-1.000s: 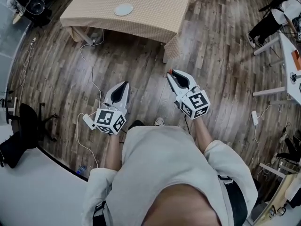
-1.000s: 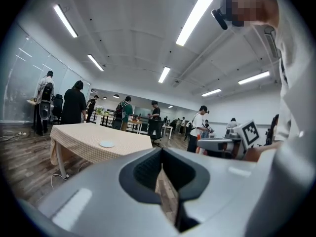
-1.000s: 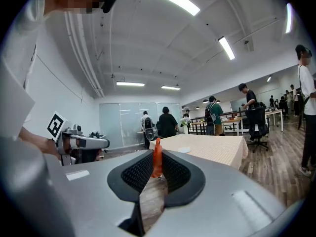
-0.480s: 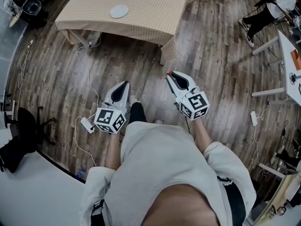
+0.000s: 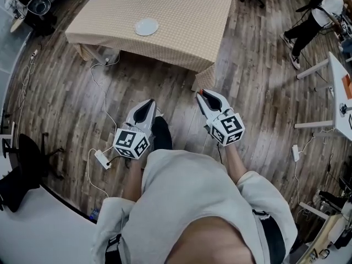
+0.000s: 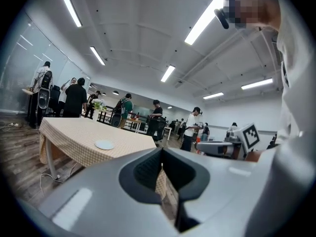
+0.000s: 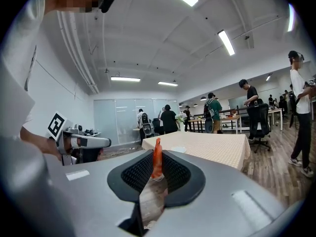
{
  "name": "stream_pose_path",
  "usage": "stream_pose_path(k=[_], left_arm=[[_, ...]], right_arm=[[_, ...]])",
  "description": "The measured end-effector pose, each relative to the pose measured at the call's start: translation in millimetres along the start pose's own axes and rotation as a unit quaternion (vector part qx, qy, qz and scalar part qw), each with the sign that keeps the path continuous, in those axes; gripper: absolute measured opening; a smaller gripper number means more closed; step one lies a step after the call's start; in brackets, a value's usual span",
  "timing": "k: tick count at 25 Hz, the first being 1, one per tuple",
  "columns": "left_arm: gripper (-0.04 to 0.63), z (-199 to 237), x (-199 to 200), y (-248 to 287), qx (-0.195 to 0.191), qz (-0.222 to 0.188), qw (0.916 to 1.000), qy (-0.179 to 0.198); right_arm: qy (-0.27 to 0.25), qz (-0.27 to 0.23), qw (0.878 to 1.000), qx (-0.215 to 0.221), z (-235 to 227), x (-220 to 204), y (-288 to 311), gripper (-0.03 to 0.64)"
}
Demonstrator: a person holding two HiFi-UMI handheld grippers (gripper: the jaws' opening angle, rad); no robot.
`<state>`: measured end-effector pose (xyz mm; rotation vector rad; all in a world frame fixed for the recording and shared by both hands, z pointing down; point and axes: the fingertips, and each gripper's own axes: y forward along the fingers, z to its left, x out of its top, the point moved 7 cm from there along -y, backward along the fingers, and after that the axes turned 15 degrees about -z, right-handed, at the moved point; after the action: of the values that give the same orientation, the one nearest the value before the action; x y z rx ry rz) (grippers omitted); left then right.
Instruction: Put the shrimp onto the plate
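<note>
A white plate point(image 5: 146, 26) lies on a table with a beige checked cloth point(image 5: 181, 15), some way ahead of both grippers. My right gripper point(image 5: 204, 94) is shut on an orange shrimp point(image 5: 202, 92), which stands upright between the pads in the right gripper view point(image 7: 157, 158). Beyond the shrimp in that view are the plate point(image 7: 178, 149) and the table point(image 7: 217, 149). My left gripper point(image 5: 147, 104) is held beside the right one, shut with nothing in it. Past its jaws point(image 6: 162, 152) the plate point(image 6: 104, 144) shows on the table point(image 6: 69, 132).
Wooden floor lies between me and the table. A power strip with a cable point(image 5: 102, 158) lies on the floor at the left. A black chair point(image 5: 27, 153) stands far left, a white desk point(image 5: 338, 81) at the right. Several people stand behind the table point(image 6: 123, 112).
Both grippers have travelled forward toward the table together with the person. The table and plate sit lower and nearer in the head view. The shrimp stays in the right jaws.
</note>
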<state>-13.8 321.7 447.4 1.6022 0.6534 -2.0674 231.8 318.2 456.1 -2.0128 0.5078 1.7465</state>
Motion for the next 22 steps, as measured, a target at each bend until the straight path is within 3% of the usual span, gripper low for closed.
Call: stream_pose_path(k=[13,22], left_arm=[[0.011,190,47,86,0.017,0.007,0.9996,-0.021],[0.011,280,79,141,-0.002,-0.013,0.9998,-0.015]], right_arm=[[0.001,0.030,0.999,0.013,-14,-1,215,0.052],[-0.016,0.017,1.000,0.007,-29,12,326,0.052]])
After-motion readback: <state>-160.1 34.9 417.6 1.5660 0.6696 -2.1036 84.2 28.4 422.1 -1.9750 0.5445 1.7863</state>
